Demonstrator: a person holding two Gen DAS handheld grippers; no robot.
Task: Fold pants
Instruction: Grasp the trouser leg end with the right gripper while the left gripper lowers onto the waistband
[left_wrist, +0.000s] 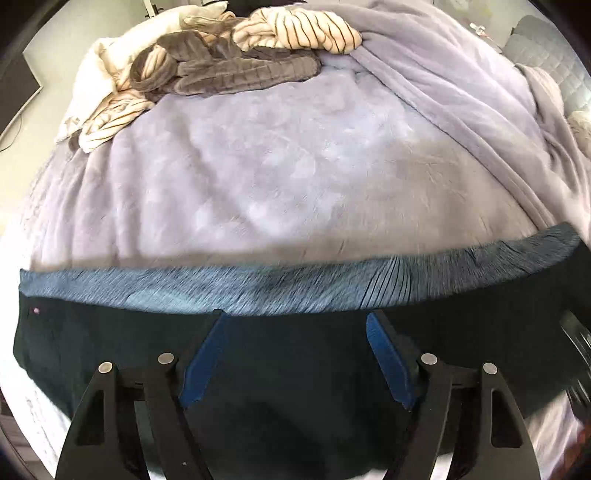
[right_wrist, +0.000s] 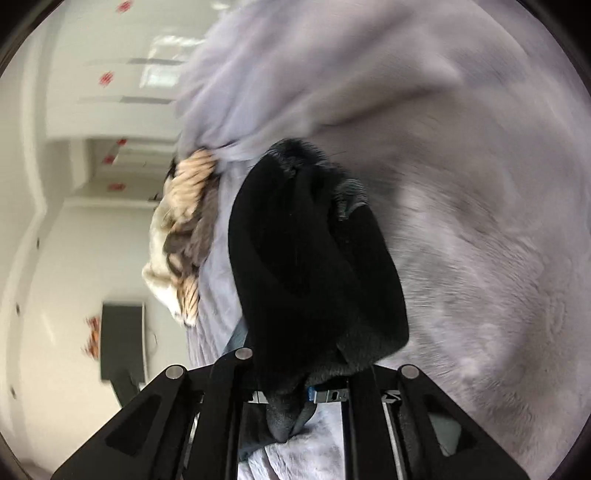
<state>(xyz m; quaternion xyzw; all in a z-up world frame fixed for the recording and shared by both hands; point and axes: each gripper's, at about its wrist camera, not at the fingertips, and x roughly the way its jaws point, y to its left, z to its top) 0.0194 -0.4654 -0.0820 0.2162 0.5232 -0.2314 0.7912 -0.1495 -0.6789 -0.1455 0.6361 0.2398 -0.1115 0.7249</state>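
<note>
pants (left_wrist: 110, 354): dark, spread on the lilac blanket (left_wrist: 277, 177), blue waistband edge (left_wrist: 155, 291) facing the far clothes pile (left_wrist: 221, 62).
progress: looks early; no finished fold visible.
left gripper (left_wrist: 297, 354): wide, holding nothing, over the pants.
right gripper (right_wrist: 295, 384): clamped on bunched pants cloth.
room: blanket bare between waistband and pile.
</note>
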